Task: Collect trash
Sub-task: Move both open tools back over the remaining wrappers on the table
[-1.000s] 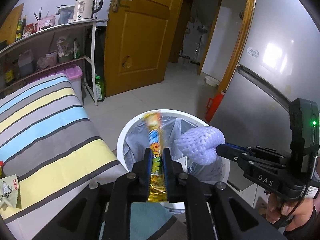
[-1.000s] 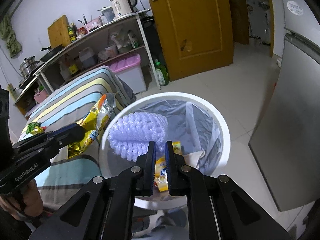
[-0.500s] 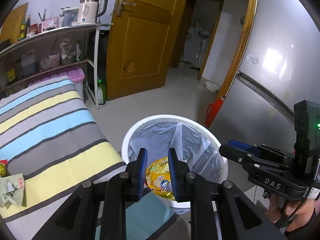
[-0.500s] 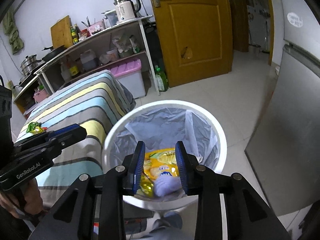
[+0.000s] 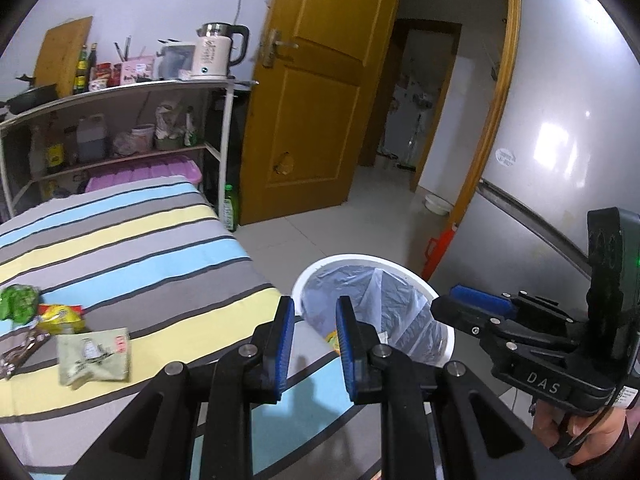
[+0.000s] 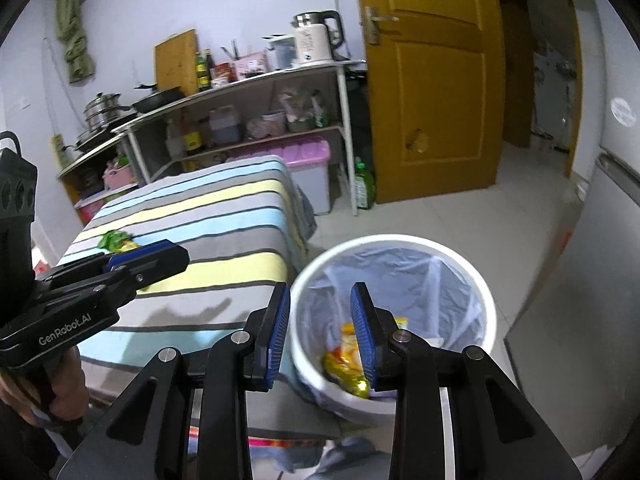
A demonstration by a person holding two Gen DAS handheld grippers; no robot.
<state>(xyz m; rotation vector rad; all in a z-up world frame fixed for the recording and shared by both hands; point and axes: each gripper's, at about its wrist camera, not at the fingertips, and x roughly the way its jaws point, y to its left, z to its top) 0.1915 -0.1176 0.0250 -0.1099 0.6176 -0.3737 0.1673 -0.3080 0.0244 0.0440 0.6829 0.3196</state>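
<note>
- The left gripper (image 5: 314, 316) stood with its jaws apart and nothing between them, over the edge of the striped table (image 5: 132, 248).
- The right gripper (image 6: 320, 312) was likewise spread and empty, above the white bin (image 6: 476, 280) (lined with a clear bag).
- A yellow wrapper (image 6: 346, 372) lay inside the bin.
- A pale green packet (image 5: 94, 356), a red-yellow wrapper (image 5: 62, 316) and a green wrapper (image 5: 18, 300) lay on the table.

Both claws hang empty with jaws spread apart. The left claw (image 5: 314, 312) sits level with the right claw (image 6: 320, 300), which lies just off its right side, each held by a hand (image 6: 60, 384) at the rear grip.
</note>
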